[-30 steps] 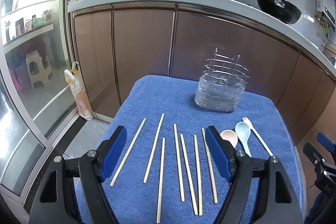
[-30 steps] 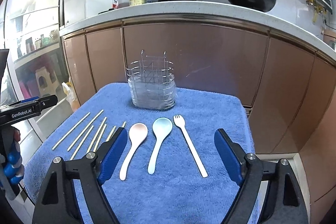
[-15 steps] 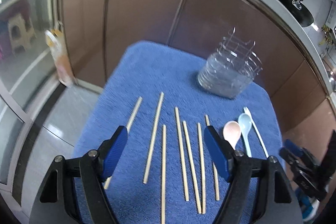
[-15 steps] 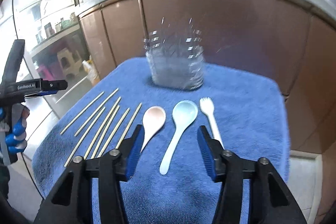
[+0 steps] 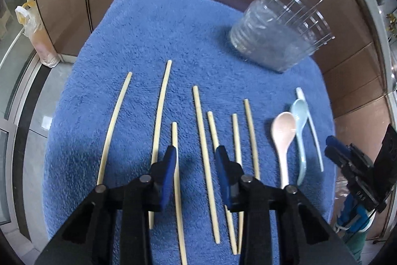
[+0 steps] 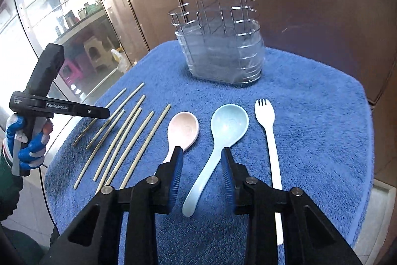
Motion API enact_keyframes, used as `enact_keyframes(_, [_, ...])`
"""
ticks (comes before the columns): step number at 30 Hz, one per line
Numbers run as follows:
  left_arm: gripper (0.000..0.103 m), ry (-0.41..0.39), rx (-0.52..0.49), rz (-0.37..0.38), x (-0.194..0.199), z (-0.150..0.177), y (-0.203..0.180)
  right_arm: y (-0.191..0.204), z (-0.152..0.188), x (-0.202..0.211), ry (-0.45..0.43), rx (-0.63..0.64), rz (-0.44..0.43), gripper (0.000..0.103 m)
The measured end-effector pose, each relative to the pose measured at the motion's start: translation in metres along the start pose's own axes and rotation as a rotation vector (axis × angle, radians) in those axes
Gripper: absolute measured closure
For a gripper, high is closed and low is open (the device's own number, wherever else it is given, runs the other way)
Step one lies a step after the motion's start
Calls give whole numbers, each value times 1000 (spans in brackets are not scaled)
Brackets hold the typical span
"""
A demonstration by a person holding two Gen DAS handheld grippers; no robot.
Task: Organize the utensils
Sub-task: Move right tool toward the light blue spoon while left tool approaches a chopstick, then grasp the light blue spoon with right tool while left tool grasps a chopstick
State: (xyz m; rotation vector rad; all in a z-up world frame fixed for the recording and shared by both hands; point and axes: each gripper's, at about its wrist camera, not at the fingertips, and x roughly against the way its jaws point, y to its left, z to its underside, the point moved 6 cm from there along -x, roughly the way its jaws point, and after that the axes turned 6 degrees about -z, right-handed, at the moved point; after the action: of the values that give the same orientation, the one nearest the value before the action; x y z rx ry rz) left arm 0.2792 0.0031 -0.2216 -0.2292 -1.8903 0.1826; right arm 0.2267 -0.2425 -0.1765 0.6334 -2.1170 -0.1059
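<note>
Several pale chopsticks (image 5: 203, 126) lie side by side on the blue towel (image 5: 153, 24). My left gripper (image 5: 196, 153) hovers over them, jaws part open and empty, straddling one chopstick. A pink spoon (image 6: 182, 131), a light blue spoon (image 6: 228, 123) and a white fork (image 6: 266, 123) lie to the right. My right gripper (image 6: 202, 153) is part open and empty, its blue pads either side of the blue spoon's handle. A wire utensil holder (image 6: 220, 49) stands at the back; it also shows in the left wrist view (image 5: 278, 36).
Brown cabinet doors (image 6: 310, 4) stand close behind the towel. The towel's edges drop off to the floor on the left (image 5: 29, 140). A plastic bag (image 5: 32, 26) hangs at the far left. The other hand-held gripper (image 6: 42, 101) shows at the left of the right wrist view.
Both grippers have tilted down and moved closer to the towel. Both pairs of jaws have narrowed from wide open to part open.
</note>
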Motion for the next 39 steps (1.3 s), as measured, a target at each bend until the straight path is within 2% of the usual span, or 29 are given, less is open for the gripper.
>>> enact_keyframes(3, [72,17,-6,-5,-6,0,0,-9,-5,-10,25,-9,-20,78])
enact_keyframes(18, [73,99,-4,-32,-26,-3,6,-52,-30,-48,104,-35,-14,78])
enact_keyframes(35, [80,158,-30,-68,-39,-13,6,-70,-38,-87,184,-68,-137,78])
enact_keyframes(37, [85,157,-25,-83,-41,-14,5,-71,-39,-89,194,-61,-146,84])
enact_keyframes(38, [88,155,-23,-91,-42,-15,5,-71,-40,-91,199,-54,-147,91])
enact_keyframes(39, [90,153,-18,-96,-42,-15,6,-70,-40,-91,200,-47,-152,94])
